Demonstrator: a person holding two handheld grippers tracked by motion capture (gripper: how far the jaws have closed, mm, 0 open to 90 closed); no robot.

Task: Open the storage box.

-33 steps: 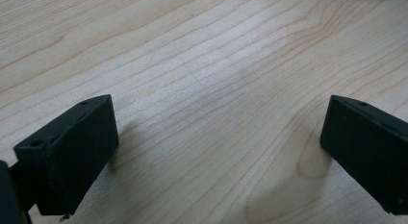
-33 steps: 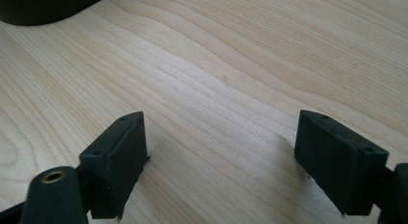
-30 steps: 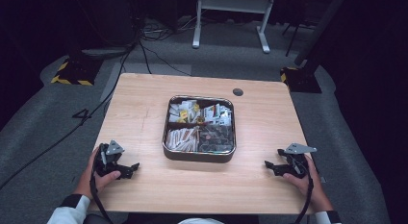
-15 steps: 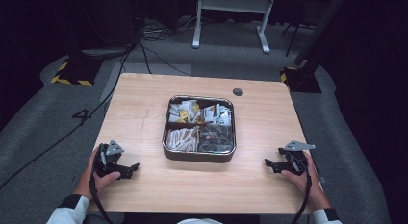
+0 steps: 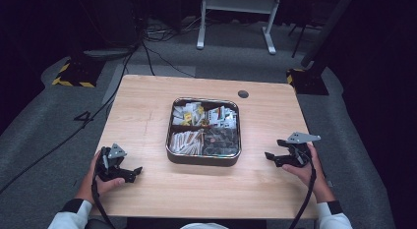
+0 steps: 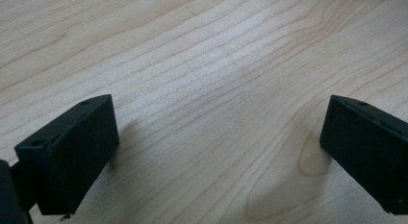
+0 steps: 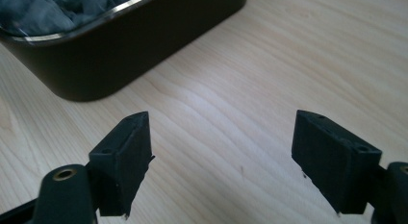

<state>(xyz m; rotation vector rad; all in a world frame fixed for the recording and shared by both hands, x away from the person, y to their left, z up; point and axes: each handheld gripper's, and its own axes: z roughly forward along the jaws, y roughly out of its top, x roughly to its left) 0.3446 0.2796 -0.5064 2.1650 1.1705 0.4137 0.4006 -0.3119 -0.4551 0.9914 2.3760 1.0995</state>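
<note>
Since the earlier frame the right gripper (image 5: 274, 157) has lifted slightly off the counter (image 5: 147, 111); its jaws have just been closing a little, yet stand wide and empty. The left gripper (image 5: 134, 173) rests, jaws wide, empty. The tray (image 5: 204, 160) sits mid-counter between them.

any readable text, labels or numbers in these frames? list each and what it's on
"4": dark numeral on the grey floor, left of the table.
Packets in the tray: print is there, but too small and blurred to read.
Yellow and black hazard stripes on a floor stand base: a marking, no words.
Both gripper views: bare wood and black fingers, no text.
</note>
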